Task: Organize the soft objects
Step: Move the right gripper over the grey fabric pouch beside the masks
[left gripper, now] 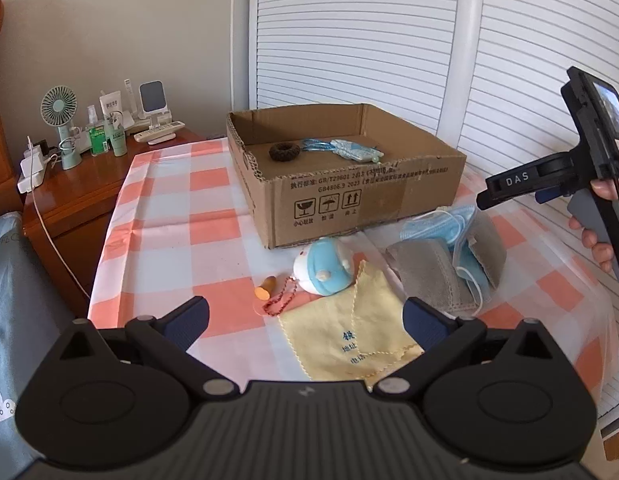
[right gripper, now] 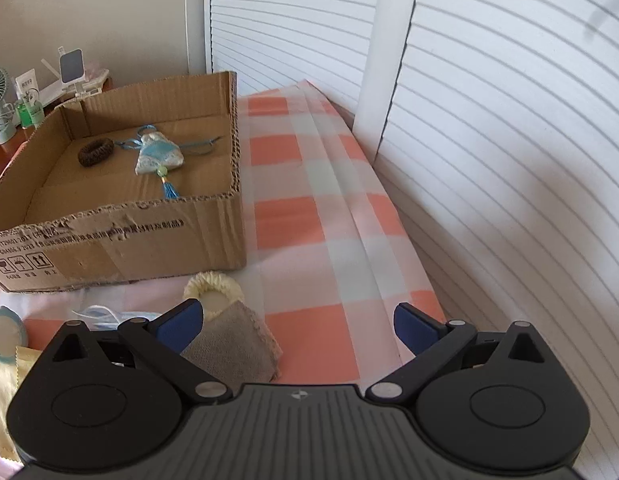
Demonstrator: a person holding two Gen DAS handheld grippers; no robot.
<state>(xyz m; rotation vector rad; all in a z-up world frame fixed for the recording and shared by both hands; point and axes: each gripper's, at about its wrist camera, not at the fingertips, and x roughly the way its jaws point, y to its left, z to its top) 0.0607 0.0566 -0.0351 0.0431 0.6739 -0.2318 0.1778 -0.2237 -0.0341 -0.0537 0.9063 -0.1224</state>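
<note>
Looking from the left wrist, the left gripper (left gripper: 305, 316) stands spread and empty above a yellow cloth (left gripper: 341, 336); a blue plush toy (left gripper: 323, 270), grey cloth (left gripper: 433, 276) and blue face masks (left gripper: 449, 228) lie before the cardboard box (left gripper: 349, 196). Only here the right gripper (left gripper: 483, 200) shows from outside, held by a hand (left gripper: 597, 240).

From the right wrist, its jaws gape, holding nothing. Only this view shows a cream ring (right gripper: 213, 292) by the box, whose brown hair tie (right gripper: 95, 152) and blue sachet (right gripper: 159, 154) lie plain.

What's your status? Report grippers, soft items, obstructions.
Left gripper open, empty; right gripper open, empty. Hair tie, sachet in box. Masks, cloths, plush outside. Nothing blocking.
</note>
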